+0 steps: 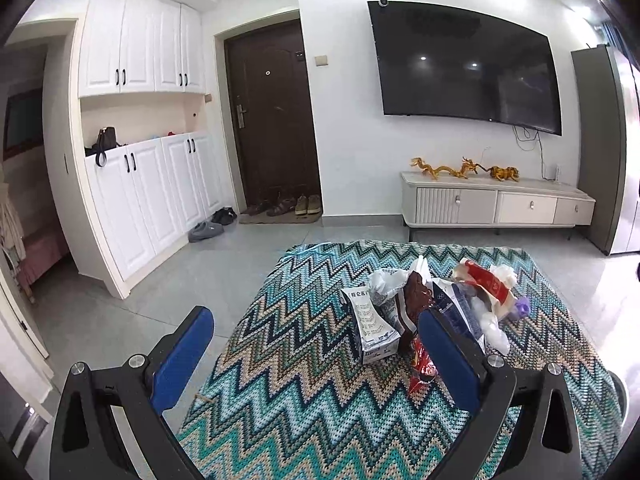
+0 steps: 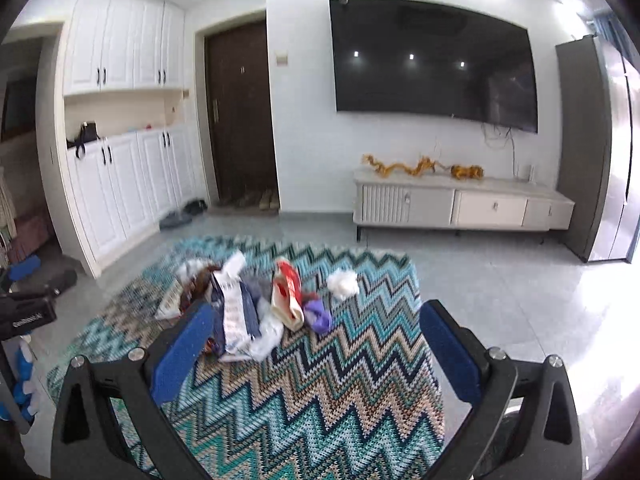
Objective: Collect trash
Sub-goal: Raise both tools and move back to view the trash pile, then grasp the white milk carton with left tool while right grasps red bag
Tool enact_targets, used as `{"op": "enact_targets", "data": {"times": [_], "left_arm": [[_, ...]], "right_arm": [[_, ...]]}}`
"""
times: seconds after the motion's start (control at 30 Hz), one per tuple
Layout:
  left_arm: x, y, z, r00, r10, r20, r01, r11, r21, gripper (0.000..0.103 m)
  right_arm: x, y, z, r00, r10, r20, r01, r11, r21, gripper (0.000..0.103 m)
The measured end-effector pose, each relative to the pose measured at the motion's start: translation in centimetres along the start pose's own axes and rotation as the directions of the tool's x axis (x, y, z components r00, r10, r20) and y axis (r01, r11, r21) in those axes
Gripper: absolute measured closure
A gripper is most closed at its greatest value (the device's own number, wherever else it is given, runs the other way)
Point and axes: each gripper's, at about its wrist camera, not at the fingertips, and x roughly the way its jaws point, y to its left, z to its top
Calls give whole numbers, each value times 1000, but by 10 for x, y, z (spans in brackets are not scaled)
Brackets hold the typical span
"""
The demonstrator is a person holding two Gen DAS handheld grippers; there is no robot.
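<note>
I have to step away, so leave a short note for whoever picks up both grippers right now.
Left gripper: open, empty, low over the zigzag cloth.
Right gripper: open, empty, just short of the trash pile.
Trash: cartons, wrappers and plastic heaped together on the cloth; one white crumpled wad lies apart, on the right of the pile in the right view.
Done: nothing picked up yet.
Left: collect everything; no bin in view.

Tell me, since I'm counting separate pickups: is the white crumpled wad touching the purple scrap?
Apart. The right wrist view shows patterned cloth plainly between the white crumpled wad and the purple scrap.
</note>
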Motion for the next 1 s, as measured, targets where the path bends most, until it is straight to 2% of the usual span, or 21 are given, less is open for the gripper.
{"op": "enact_targets", "data": {"times": [0.1,0.2,0.3,0.4,0.47,0.5,0.63,0.7,0.8,0.93,1.0], "left_arm": [[-5,6,4,1000,15,-1,-15,1000,5,0],[5,7,7,1000,17,-23,-16,1000,6,0],[29,3,2,996,-12,-89,13,1000,12,0],[59,-5,-11,984,-53,-172,58,998,28,0],[83,-10,-20,968,-86,-234,94,995,24,3],[92,-12,-23,962,-95,-254,104,994,23,7],[138,-18,-26,926,-158,-344,164,986,-10,17],[156,-23,-24,910,-187,-370,192,981,-24,18],[184,-35,-18,892,-195,-408,206,978,-17,26],[224,-48,-18,851,-203,-484,216,976,-30,40],[235,-51,-19,835,-222,-503,229,972,-47,40]], "right_arm": [[-23,1,5,998,3,56,-4,1000,19,0],[-22,-3,2,999,45,25,-46,999,22,0],[-8,-10,-6,998,57,-7,-57,998,29,0],[12,-19,-15,998,56,-39,-54,997,54,0],[29,-24,-21,995,63,-72,-59,996,65,0],[40,-25,-24,993,71,-93,-64,996,67,0],[80,-28,-29,984,78,-159,-69,996,62,0],[99,-30,-29,979,91,-181,-80,995,67,0],[126,-31,-26,971,116,-211,-102,992,76,0],[164,-29,-19,948,177,-264,-155,983,100,0],[182,-25,-15,936,204,-286,-182,978,103,0]]}}
